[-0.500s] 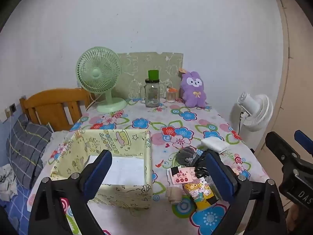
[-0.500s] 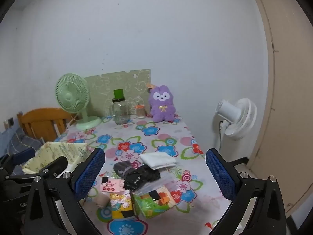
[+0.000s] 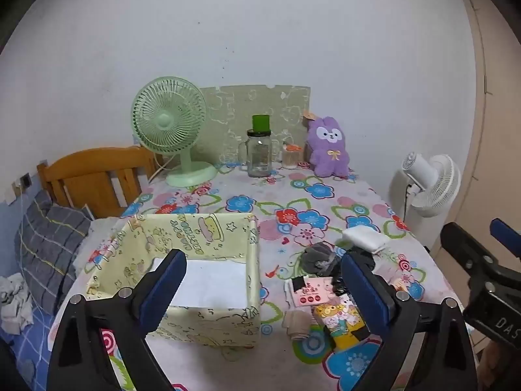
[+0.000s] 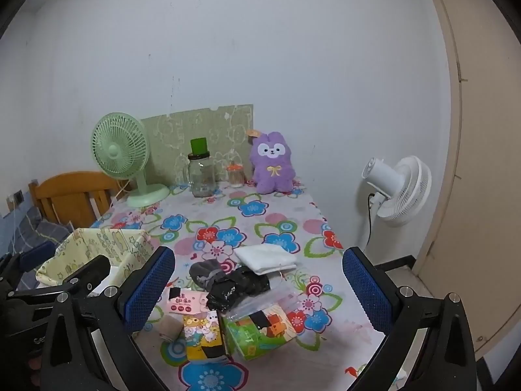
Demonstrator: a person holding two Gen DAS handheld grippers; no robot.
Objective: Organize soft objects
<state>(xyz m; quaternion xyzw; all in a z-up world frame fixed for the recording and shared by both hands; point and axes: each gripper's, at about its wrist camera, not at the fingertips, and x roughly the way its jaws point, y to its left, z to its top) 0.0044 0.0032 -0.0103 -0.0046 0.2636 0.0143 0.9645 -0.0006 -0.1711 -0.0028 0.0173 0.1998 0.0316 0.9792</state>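
Left gripper (image 3: pixel 263 280): jaws spread wide, nothing between them; I've got it hovering over the near edge of the desk, angled down.
Right gripper (image 4: pixel 259 277): wide open too, empty, looking down on the pile.
Bin: pale yellow fabric storage box with cartoon print (image 3: pixel 195 238), open-topped, at about 7 o'clock on the flower-print desk (image 3: pixel 260 202); only its white floor shows inside.
Soft things: a heap at roughly 5 o'clock in the left view — folded white cloth (image 4: pixel 265 258) at the far side, a bunched grey sock (image 4: pixel 206 272) touching a crumpled black fabric piece (image 4: pixel 239 288), a small beige roll (image 4: pixel 171 327) at the near edge.
Packaged bits: pink card of socks (image 4: pixel 184 304), yellow cartoon-print packet (image 4: pixel 203 335), green packet in clear wrap (image 4: pixel 260 327), all overlapping.
Step in hand: my read is nothing is sorted yet, so this is the first pick.
How I'd do it well: take the white cloth or the grey sock first, since they lie free on top; come down with the right gripper, bite the middle of the bunch, lift clear before crossing to the box.
Watch-out: black piece overlaps the clear wrap and may drag it along.
Far end: purple plush rabbit (image 3: pixel 329 151) sits upright by the wall at 1 o'clock, well apart.
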